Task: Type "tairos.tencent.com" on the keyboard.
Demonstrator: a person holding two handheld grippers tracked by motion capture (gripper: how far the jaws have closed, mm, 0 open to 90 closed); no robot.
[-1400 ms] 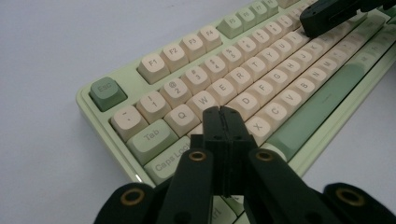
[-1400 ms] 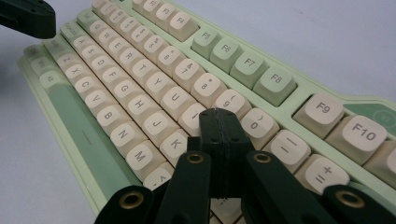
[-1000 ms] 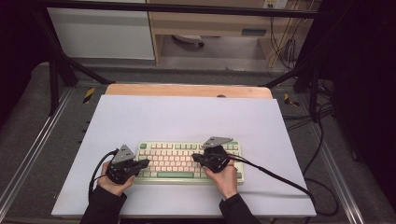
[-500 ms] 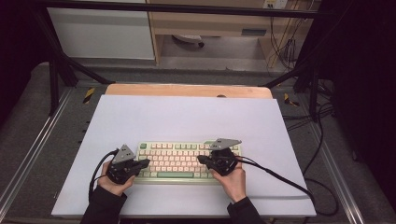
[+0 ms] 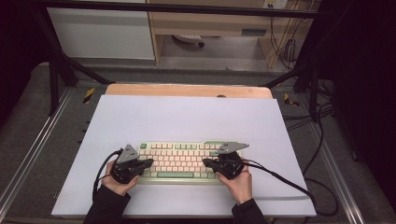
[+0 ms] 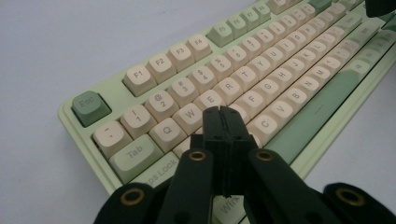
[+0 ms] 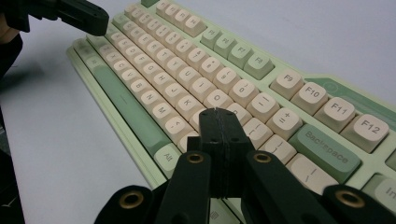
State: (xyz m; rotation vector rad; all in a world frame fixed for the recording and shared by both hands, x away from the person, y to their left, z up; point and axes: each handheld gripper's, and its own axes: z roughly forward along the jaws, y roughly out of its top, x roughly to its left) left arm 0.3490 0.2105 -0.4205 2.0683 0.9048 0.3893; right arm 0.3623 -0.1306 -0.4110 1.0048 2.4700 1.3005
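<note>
A white table top (image 5: 187, 116) takes up the middle of the high view, with a wooden strip (image 5: 187, 90) along its far edge and grey floor around it. On the lower middle of that sheet lies a pale green mechanical keyboard (image 5: 182, 161) with cream keycaps and a long green space bar (image 5: 175, 175).

In the left gripper view the keyboard (image 6: 261, 79) runs from the lower left to the upper right of the frame, its green Esc key (image 6: 88, 106) at the left and the space bar (image 6: 317, 109) at the right. In the right gripper view the keyboard (image 7: 224, 88) runs from the upper left down to the lower right, with a green Backspace key (image 7: 324, 151) at the right.

The left gripper (image 5: 148, 162) sits over the keyboard's left end in the lower left of the high view, held by the person's left hand (image 5: 116, 184). Its jaws are pressed together with nothing between them, and in its own view the left gripper (image 6: 223, 112) hangs above the letter keys by the W and E.

The right gripper (image 5: 206, 162) sits over the keyboard's right part, held by the right hand (image 5: 240, 182). Its jaws are likewise together and empty; in its own view the right gripper (image 7: 215, 111) hovers above the keys near the right of the letter rows. Whether either tip touches a key I cannot tell.
</note>
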